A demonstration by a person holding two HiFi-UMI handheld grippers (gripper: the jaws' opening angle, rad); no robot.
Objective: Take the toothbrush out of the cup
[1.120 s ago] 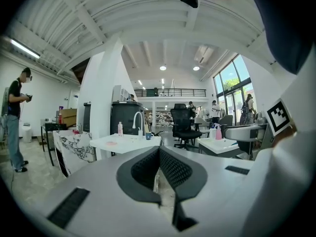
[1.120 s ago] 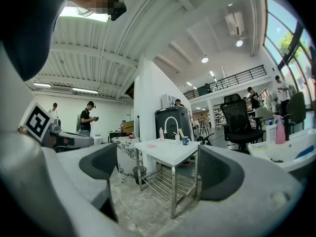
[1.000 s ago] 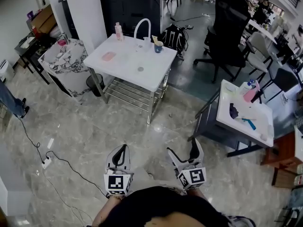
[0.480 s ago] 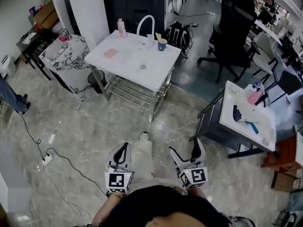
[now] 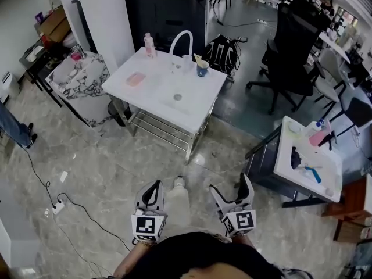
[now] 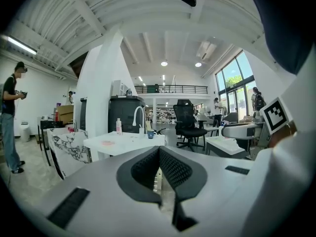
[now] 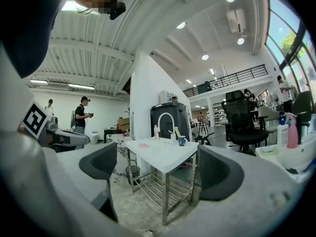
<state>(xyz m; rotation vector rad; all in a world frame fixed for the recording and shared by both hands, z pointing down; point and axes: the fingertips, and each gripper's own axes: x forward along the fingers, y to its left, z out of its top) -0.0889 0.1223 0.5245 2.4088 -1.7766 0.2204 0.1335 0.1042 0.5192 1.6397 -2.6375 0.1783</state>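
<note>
A blue cup (image 5: 202, 69) stands at the far edge of a white table (image 5: 174, 100), a pale toothbrush (image 5: 197, 58) leaning out of it. Both grippers are held low over the floor, well short of the table. The left gripper (image 5: 152, 186) is shut, its ribbed pads pressed together with nothing between them (image 6: 159, 151). My right gripper (image 5: 229, 186) is open and empty. In the right gripper view the table (image 7: 165, 156) and the cup (image 7: 182, 140) show far off between its fingers (image 7: 217, 174). The left gripper view has the cup (image 6: 150, 134) small and distant.
On the table stand a pink bottle (image 5: 149, 43), a white arched faucet (image 5: 181, 39) and a pink dish (image 5: 135, 78). A marble-topped cabinet (image 5: 81, 80) and bin flank its left; a backpack (image 5: 224, 51) and office chair (image 5: 296, 51) lie beyond. A second white table (image 5: 308, 161) stands right. Cable (image 5: 56, 199) crosses the floor.
The white table has drawn closer and lower in the head view as the person walks toward it. A trouser leg now shows between the grippers. Both grippers keep their states.
</note>
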